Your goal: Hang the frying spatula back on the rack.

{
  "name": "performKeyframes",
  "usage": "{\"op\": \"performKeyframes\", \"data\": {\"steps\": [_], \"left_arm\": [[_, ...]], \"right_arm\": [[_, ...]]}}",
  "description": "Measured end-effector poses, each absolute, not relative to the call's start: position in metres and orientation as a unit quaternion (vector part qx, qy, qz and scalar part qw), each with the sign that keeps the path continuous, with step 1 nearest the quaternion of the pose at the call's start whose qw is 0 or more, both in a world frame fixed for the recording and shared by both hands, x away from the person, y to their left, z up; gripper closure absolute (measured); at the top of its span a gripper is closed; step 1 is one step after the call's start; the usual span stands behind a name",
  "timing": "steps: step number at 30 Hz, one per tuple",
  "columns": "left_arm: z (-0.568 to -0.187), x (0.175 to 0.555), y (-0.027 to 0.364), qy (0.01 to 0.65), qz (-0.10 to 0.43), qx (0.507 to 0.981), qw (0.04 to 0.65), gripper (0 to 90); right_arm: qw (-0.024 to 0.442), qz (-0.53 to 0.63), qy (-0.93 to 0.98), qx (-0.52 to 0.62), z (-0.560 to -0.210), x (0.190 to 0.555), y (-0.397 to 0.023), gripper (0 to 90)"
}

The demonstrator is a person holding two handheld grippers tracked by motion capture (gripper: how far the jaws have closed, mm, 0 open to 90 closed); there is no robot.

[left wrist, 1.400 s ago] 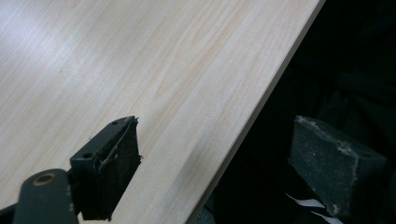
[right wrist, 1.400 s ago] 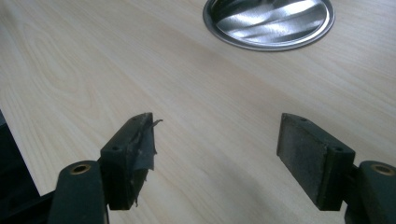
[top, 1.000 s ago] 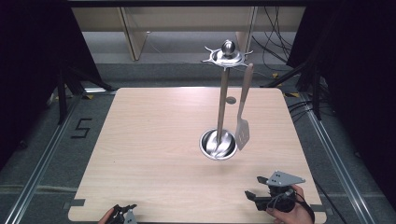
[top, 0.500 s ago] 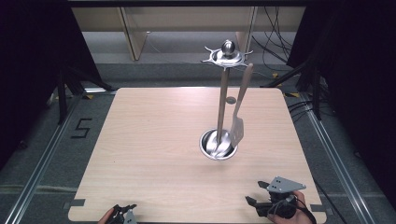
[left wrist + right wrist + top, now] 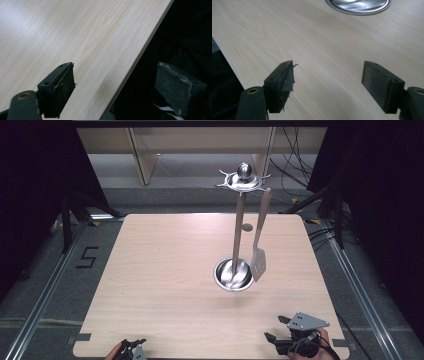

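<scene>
So the wooden surface (image 5: 165,285) takes up most of the shot. Near its middle there's a steel rack (image 5: 239,227), and a spatula (image 5: 259,242) hangs off its top ring, blade just beside the base. Right hand-held gripper (image 5: 274,336) sits at the near edge, jaws wide, holding nothing. Left hand-held gripper (image 5: 136,345) is also wide, empty, straddling the near edge.

Left gripper (image 5: 132,351) cut off by high view's bottom edge; stand base (image 5: 359,5) cropped at right gripper view's top.
</scene>
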State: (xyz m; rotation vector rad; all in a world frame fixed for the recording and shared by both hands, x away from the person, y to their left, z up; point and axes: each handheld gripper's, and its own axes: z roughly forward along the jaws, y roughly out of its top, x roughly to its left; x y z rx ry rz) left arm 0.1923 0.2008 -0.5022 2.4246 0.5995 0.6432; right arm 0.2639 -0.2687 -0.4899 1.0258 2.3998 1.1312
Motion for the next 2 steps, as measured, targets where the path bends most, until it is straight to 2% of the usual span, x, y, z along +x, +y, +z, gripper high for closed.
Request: {"op": "performKeyframes", "data": {"steps": [2], "left_arm": [[-0.5023,0.1923,0.2007,0.223,0.239,0.904,0.277,15.2]], "right_arm": [[0.147,0.393,0.835,0.357,-0.4899,0.2639,-0.2686,26.9]]}}
